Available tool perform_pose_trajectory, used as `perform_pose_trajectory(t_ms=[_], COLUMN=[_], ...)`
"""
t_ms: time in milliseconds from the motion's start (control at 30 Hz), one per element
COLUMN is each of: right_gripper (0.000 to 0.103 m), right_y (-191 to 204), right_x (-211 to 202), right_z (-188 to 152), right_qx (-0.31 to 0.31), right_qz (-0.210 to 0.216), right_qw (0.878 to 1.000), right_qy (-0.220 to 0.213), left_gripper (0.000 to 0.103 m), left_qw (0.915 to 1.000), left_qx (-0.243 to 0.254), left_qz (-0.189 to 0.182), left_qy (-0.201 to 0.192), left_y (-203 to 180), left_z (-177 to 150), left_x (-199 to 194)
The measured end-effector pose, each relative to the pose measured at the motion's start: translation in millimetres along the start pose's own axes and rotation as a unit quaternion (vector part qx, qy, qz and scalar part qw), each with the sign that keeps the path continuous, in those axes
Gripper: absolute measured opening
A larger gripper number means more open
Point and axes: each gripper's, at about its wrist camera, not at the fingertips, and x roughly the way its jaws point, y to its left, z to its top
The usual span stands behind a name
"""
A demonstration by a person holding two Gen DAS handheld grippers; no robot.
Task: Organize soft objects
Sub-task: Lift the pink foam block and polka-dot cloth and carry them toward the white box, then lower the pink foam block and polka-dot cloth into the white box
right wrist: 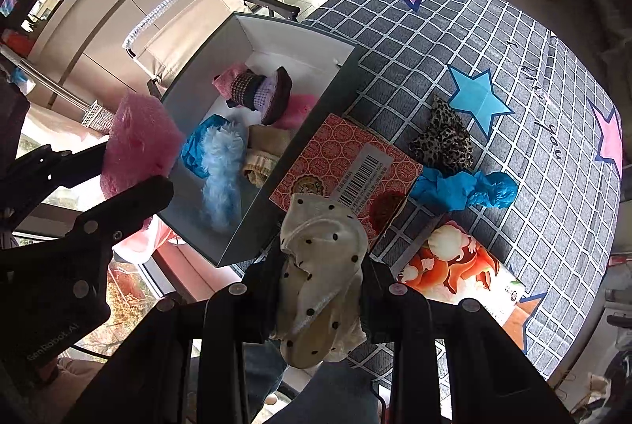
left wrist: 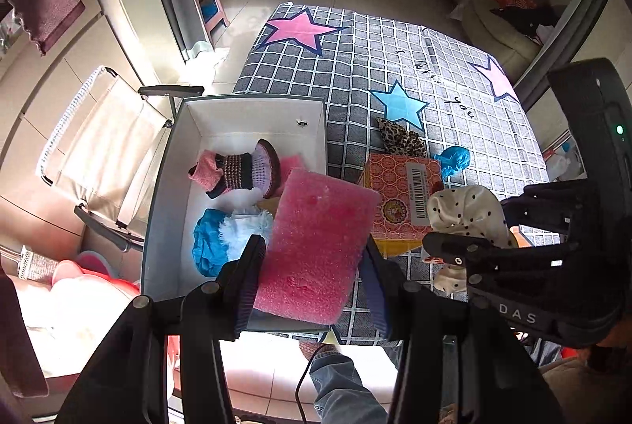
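Note:
My left gripper (left wrist: pixel 312 266) is shut on a pink foam block (left wrist: pixel 316 242), held above the near end of an open white box (left wrist: pixel 252 108). The box holds a knitted pink-and-purple bootie (left wrist: pixel 241 171), a blue cloth (left wrist: pixel 207 246) and a fluffy pale-blue piece (left wrist: pixel 245 230). My right gripper (right wrist: pixel 322 277) is shut on a cream black-dotted sock (right wrist: pixel 320 266), hanging over the orange carton (right wrist: pixel 347 163) beside the box (right wrist: pixel 300 29). The same sock (left wrist: pixel 470 214) shows at the right of the left wrist view. A leopard-print cloth (right wrist: pixel 442 135) and a crumpled blue cloth (right wrist: pixel 466 187) lie on the checked cover.
A grey checked cover with stars (left wrist: pixel 395 68) spreads over the table. An orange picture box (right wrist: pixel 462 266) lies at its near edge. A folding chair (left wrist: pixel 110 147) stands left of the white box. A person's jeans (left wrist: pixel 339 384) show below.

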Motion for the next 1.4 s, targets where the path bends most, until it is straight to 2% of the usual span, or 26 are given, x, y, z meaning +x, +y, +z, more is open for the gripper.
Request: perform_pose_trajectory(t_ms=[467, 1400], right_gripper=[0.033, 0.033], right_y=[22, 25], right_x=[4, 5], right_z=[19, 29], right_qx=[-0.037, -0.04], right_qz=[0.008, 0.008], right_qw=[0.999, 0.999], right_qy=[0.005, 0.006], left_gripper=[0.051, 0.051], left_qw=[0.9995, 0.9994], left_qx=[-0.027, -0.032], left_qz=[0.015, 0.016], left_qy=[-0.006, -0.006], left_y=[19, 28], left_z=[0, 6], left_x=[-4, -1])
